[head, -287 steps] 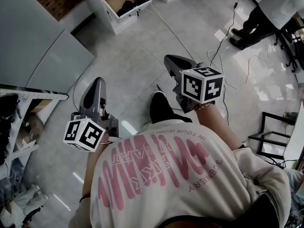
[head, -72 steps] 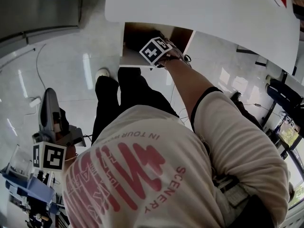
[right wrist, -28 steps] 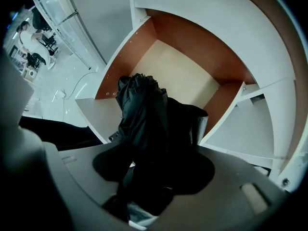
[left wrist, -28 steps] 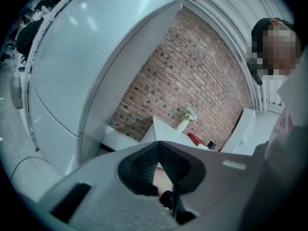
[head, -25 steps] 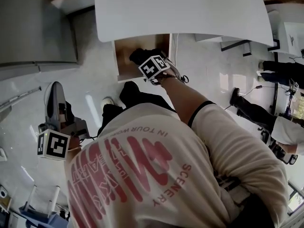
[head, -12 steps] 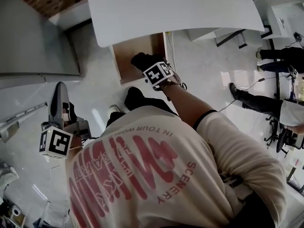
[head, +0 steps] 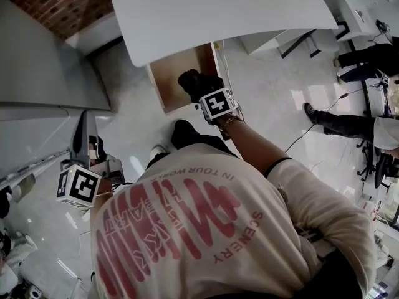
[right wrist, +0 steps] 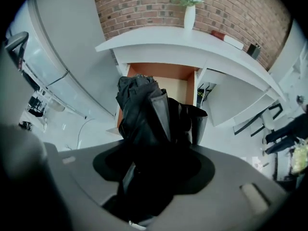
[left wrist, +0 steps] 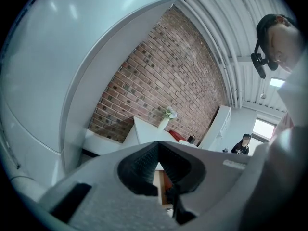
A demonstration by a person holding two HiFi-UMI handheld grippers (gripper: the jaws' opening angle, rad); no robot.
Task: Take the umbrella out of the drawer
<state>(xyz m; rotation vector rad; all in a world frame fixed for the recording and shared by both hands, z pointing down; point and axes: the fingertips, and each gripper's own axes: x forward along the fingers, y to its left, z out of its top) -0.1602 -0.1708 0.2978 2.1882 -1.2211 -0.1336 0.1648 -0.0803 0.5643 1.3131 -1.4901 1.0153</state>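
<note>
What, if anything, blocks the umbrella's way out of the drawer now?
Nothing visible does. The right tool is clamped on the black umbrella, which hangs over the open drawer. The white countertop covers only the drawer's rear. In the head view the umbrella sits clear of its edge.

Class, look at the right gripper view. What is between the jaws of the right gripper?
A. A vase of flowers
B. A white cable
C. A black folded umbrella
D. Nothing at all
C: the right gripper is shut on the black folded umbrella, whose dark fabric fills the space between its jaws, with the open drawer beyond it.
</note>
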